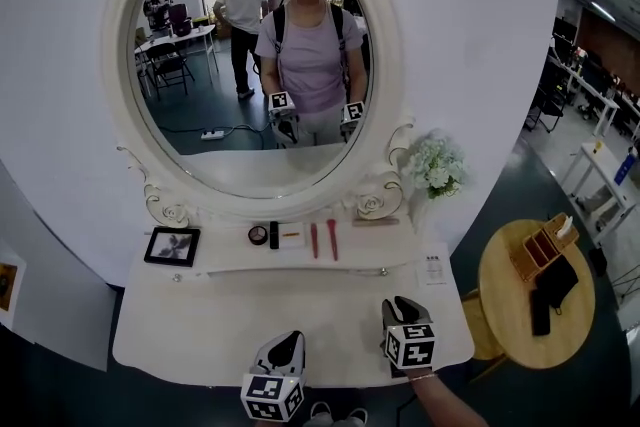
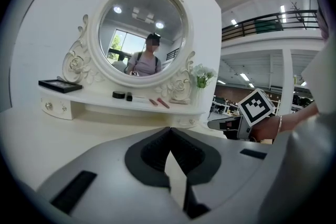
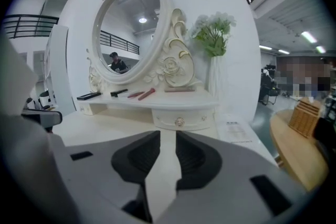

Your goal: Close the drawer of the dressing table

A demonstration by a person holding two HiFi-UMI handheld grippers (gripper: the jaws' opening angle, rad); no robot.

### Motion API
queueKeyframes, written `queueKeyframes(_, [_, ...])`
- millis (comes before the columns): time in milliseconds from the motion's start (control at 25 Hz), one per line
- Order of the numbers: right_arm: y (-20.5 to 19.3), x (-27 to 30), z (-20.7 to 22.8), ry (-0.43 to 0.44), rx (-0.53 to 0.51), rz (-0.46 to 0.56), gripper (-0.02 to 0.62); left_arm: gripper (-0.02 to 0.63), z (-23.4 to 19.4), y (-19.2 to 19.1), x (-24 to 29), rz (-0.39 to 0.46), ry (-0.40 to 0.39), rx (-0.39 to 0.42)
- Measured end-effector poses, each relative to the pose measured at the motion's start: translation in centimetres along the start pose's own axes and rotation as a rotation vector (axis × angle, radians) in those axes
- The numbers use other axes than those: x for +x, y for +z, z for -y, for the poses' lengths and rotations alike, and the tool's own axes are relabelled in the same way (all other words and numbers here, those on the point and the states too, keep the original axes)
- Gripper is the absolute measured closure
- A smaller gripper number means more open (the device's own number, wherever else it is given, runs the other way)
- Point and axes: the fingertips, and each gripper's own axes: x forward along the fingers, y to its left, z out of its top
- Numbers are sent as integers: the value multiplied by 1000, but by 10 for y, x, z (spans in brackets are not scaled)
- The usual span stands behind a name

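Observation:
The white dressing table (image 1: pixel 200 335) has a raised shelf below its oval mirror (image 1: pixel 255 55). A small drawer (image 3: pixel 181 120) with a round knob sits under the shelf's right end; its front lies close under the shelf edge and no gap shows. A second knobbed drawer (image 2: pixel 52 106) is at the left end. My right gripper (image 3: pixel 164 134) hovers over the tabletop facing the right drawer, jaws slightly open and empty. My left gripper (image 2: pixel 169 129) hangs over the front edge with its tips touching, holding nothing. In the head view the left gripper (image 1: pixel 285 350) and right gripper (image 1: pixel 400 310) are low.
On the shelf lie a black photo frame (image 1: pixel 172 245), a round compact (image 1: pixel 258 235) and two red sticks (image 1: pixel 323 240). A vase of white flowers (image 1: pixel 435 165) stands at the right end, a paper card (image 1: pixel 433 268) below it. A round wooden side table (image 1: pixel 535 295) is to the right.

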Motion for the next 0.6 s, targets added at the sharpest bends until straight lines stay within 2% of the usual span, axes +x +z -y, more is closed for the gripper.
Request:
queueKeyframes(320, [-8,-41,-15,41,39,19,519,604,16,-5,-6,-3,-19,7])
queueKeyframes(600, [-18,-70,-19,40,56,24,559,604,29,-12,-9,-14,-36,11])
